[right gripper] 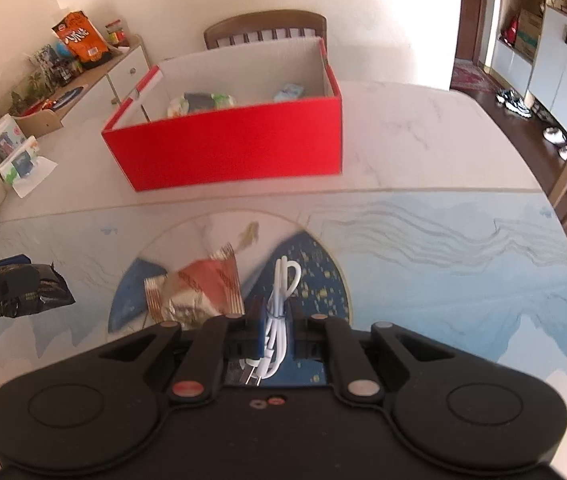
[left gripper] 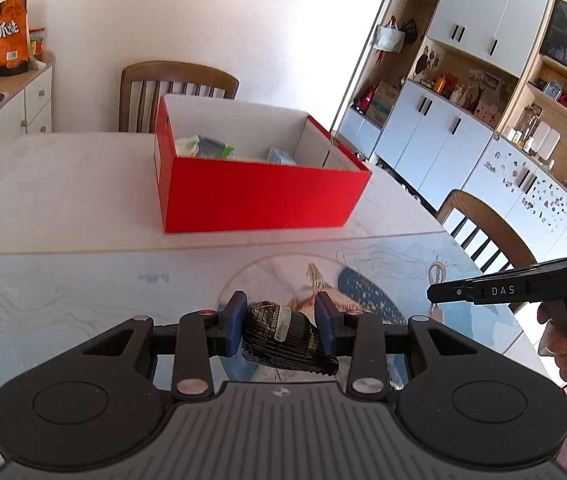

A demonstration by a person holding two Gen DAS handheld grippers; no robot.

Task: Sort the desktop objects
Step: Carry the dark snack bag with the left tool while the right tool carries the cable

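Observation:
My left gripper (left gripper: 279, 322) is shut on a black snack packet (left gripper: 283, 334), held above the patterned table mat (left gripper: 83, 292); the same packet (right gripper: 33, 290) shows at the left edge of the right wrist view. My right gripper (right gripper: 274, 320) is shut on a coiled white cable (right gripper: 279, 300) and appears as a black tool (left gripper: 495, 290) at the right of the left wrist view. An orange and red snack packet (right gripper: 199, 286) lies on the mat just left of the right gripper. The open red box (left gripper: 259, 196) (right gripper: 227, 150) stands further back and holds several packets.
Wooden chairs stand behind the box (left gripper: 179, 80) and at the table's right side (left gripper: 479, 228). A white sideboard (left gripper: 15, 96) with an orange snack bag (left gripper: 6, 36) is at the back left. Packs and a container (right gripper: 15, 156) sit at the table's left edge. Cabinets (left gripper: 463, 80) line the right wall.

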